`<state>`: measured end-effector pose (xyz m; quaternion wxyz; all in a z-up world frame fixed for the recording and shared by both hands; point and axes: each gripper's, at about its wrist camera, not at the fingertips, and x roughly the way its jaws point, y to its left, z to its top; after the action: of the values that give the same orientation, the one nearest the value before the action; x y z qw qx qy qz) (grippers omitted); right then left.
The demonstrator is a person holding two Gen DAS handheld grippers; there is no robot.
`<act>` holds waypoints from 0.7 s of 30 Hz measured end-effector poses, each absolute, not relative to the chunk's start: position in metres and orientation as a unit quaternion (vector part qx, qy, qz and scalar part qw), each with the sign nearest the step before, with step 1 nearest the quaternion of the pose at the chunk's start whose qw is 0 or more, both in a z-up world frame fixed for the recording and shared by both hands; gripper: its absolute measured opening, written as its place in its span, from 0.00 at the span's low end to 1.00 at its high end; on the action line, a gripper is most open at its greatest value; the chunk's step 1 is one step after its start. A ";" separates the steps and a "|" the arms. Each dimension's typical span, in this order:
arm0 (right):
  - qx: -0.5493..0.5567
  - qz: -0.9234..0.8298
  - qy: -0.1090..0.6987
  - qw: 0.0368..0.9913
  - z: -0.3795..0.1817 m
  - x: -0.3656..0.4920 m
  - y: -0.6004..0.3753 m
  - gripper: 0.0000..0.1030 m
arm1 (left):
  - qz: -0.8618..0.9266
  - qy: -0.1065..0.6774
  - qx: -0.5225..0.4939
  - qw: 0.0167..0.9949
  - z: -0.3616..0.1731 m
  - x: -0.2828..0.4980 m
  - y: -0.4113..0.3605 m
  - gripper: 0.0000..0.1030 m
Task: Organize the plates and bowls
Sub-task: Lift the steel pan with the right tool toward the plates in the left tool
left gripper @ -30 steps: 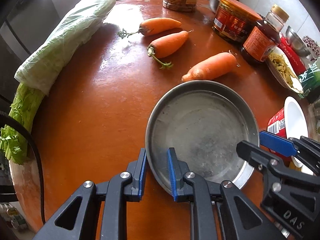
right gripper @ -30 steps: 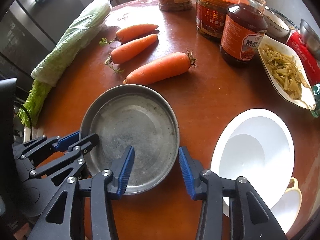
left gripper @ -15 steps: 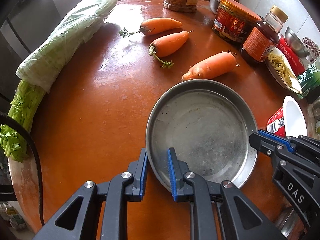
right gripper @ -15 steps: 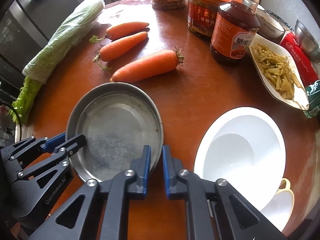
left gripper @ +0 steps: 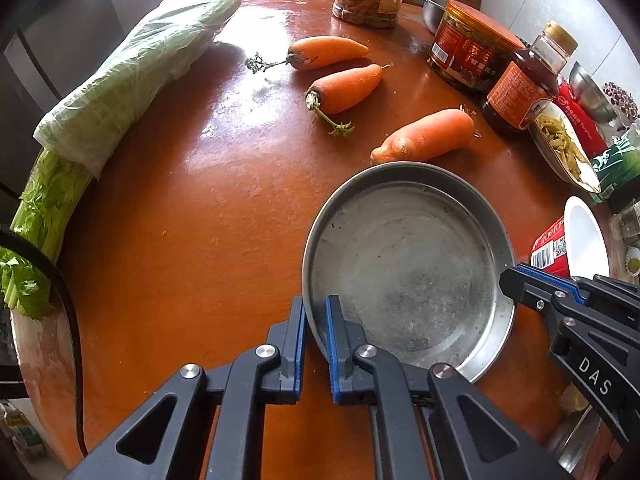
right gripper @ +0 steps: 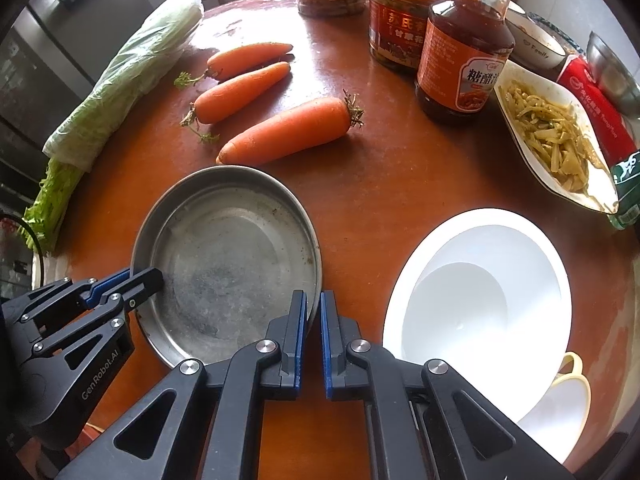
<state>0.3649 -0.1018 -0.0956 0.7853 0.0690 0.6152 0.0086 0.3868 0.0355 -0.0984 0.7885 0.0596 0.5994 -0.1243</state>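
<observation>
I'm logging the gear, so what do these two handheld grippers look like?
Both are matte black plastic with triangular cut-outs, silver pivot bolts and blue pads lining the fingers. The left gripper reads "GenRobot.AI" on its side in the right wrist view; the right gripper reads "DAS". A black cable loops at left.

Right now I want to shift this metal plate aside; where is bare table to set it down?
The widest bare patch of the round orange wooden table lies between the bagged celery bundle, the three orange carrots and the round steel plate. The far right is crowded: sauce bottle, red-lidded jar, pickle dish, white bowl.
</observation>
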 end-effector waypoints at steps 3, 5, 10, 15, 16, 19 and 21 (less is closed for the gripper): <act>0.069 0.011 0.617 0.784 -0.095 0.363 -0.101 0.06 | -0.125 0.600 0.055 0.788 -0.098 0.384 0.038 0.09; 0.069 0.013 0.615 0.786 -0.094 0.360 -0.100 0.06 | -0.126 0.601 0.051 0.788 -0.096 0.382 0.039 0.09; 0.067 0.021 0.604 0.794 -0.080 0.349 -0.095 0.06 | -0.133 0.594 0.039 0.792 -0.082 0.372 0.047 0.09; 0.059 0.036 0.589 0.805 -0.060 0.333 -0.086 0.07 | -0.134 0.579 0.040 0.804 -0.058 0.352 0.057 0.09; 0.056 0.040 0.585 0.808 -0.054 0.326 -0.083 0.07 | -0.132 0.571 0.047 0.809 -0.050 0.345 0.059 0.09; 0.052 0.055 0.575 0.814 -0.038 0.309 -0.075 0.07 | -0.129 0.559 0.047 0.818 -0.033 0.325 0.069 0.09; 0.048 0.062 0.569 0.819 -0.030 0.299 -0.070 0.07 | -0.127 0.549 0.046 0.824 -0.022 0.313 0.076 0.09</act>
<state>0.2991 -0.0703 -0.0305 0.8188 0.0479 0.5687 0.0622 0.3127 0.0758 -0.0224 0.8245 0.0462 0.5494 -0.1272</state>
